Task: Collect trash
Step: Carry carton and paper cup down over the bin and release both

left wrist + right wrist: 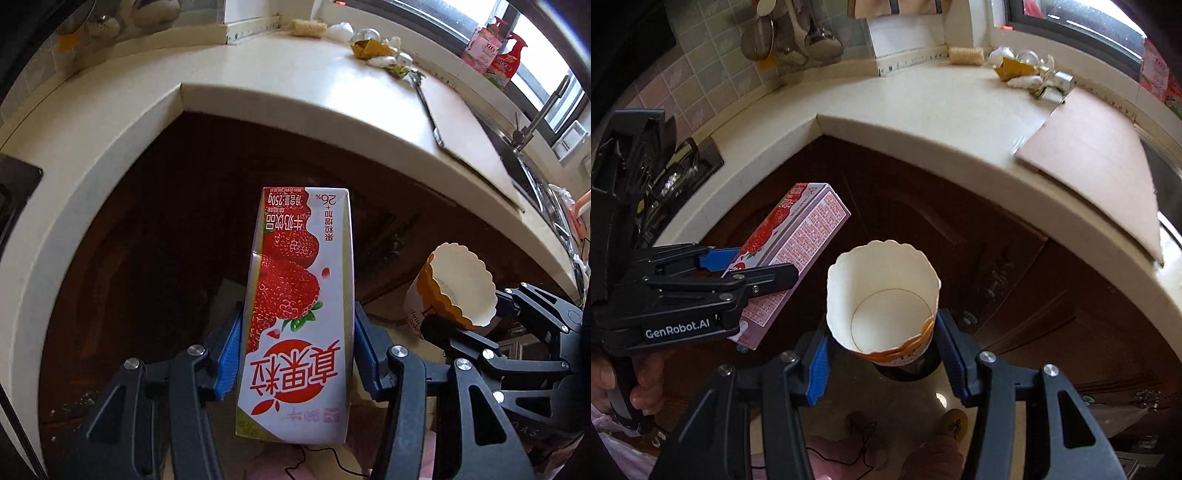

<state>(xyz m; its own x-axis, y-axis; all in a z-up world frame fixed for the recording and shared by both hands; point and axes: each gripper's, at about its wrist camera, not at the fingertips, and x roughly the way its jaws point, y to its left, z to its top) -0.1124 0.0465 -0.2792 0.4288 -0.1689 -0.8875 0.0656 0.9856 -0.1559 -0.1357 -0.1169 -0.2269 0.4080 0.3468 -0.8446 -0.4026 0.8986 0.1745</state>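
Carrying stage of the trash run, by the look of it: both picks made, drop-off yet to come. Left claw (pixel 297 354) clenched on a strawberry milk carton (pixel 299 306), blue pads pressed to its two narrow sides, carton standing out forward between the fingers with its print upside down. Right claw (pixel 881 350) clenched low on a paper cup (pixel 886 299), scalloped rim forward and open, nothing visible inside. Seen from the right wrist, the left claw and carton (pixel 790 251) just beside and to the left of the cup, apart, not touching. Ahead of and above both claws, the pale surface (pixel 295 74) with more scraps (pixel 384 53) lying far forward near the window; a cardboard sheet (pixel 1100 166) forward to the right. Beneath the claws, dark cabinet doors and glossy floor. No bin visible in either view, so its place cannot be told. Next move, most likely: bring both claws over a bin, tip or lower each item, then release. Cup thin-walled, so a hard squeeze likely to crumple it.
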